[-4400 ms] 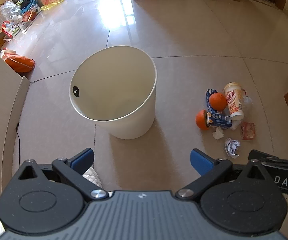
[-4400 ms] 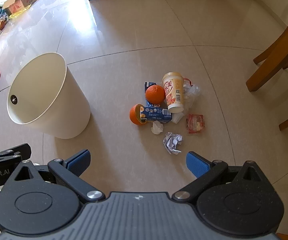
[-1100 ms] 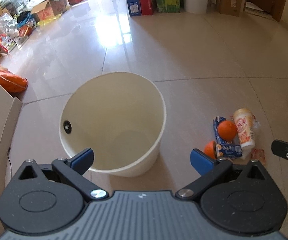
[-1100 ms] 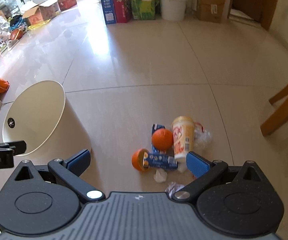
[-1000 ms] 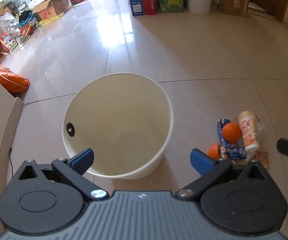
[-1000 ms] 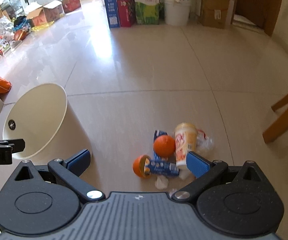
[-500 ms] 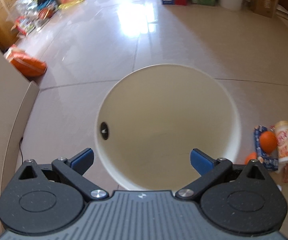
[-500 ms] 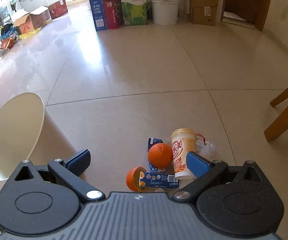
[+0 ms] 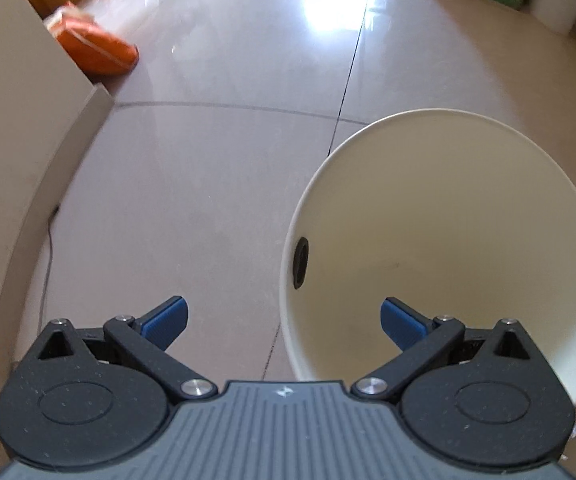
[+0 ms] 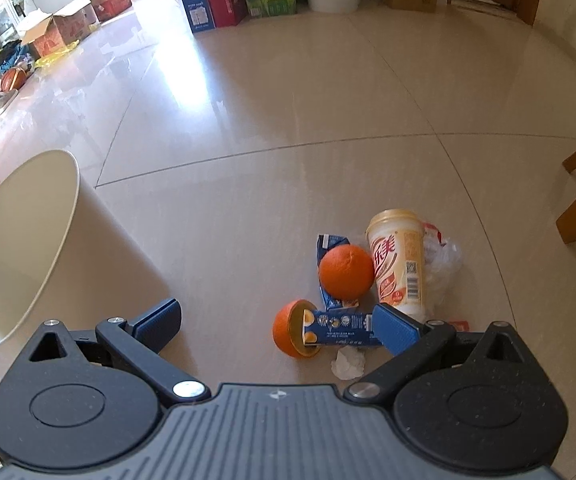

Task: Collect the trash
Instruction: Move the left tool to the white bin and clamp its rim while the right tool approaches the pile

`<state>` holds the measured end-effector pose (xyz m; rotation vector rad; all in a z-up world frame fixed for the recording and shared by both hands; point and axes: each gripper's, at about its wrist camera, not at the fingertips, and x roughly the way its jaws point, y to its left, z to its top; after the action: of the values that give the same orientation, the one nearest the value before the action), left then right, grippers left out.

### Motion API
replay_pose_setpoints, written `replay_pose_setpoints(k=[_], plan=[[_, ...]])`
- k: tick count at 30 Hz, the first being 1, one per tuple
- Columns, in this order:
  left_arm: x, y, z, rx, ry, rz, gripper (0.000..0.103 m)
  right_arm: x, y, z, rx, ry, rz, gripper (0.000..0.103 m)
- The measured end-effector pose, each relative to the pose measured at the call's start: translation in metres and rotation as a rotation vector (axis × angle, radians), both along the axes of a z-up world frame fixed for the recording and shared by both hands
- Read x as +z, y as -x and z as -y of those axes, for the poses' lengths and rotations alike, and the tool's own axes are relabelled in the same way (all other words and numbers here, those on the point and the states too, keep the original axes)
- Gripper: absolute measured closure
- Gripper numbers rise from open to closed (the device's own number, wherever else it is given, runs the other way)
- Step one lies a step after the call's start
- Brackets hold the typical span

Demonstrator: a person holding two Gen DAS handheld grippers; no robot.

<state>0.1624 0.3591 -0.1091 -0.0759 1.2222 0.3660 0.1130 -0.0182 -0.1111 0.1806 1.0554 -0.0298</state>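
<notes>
Cream bin tilted on floor, well left of trash pile.

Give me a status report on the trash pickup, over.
Both hand-held grippers open, empty: left at the bin rim, right over the trash. Orange, cup, cartons on the floor. Bin empty. Nothing in the way.

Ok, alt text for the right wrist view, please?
The open right gripper hovers low over floor litter: a whole orange, a cut orange half, blue drink cartons, a tipped beige paper cup and crumpled white paper. A cream plastic bin stands left.
</notes>
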Motion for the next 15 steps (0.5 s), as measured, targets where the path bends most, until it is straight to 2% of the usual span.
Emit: replay_pose_setpoints(k=[4, 11, 15], plan=[[-0.009, -0.008, -0.002, 0.02, 0.059, 0.001, 0.001, -0.005, -0.001, 0.001, -0.011, 0.023, -0.01, 0.0], [-0.008, -0.024, 0.008, -0.015, 0.164, 0.073, 0.002, -0.014, -0.001, 0.003, -0.022, 0.04, -0.037, 0.0], [-0.008, -0.029, 0.016, -0.019, 0.156, 0.074, 0.002, -0.021, -0.002, 0.004, -0.033, 0.034, -0.054, 0.0]])
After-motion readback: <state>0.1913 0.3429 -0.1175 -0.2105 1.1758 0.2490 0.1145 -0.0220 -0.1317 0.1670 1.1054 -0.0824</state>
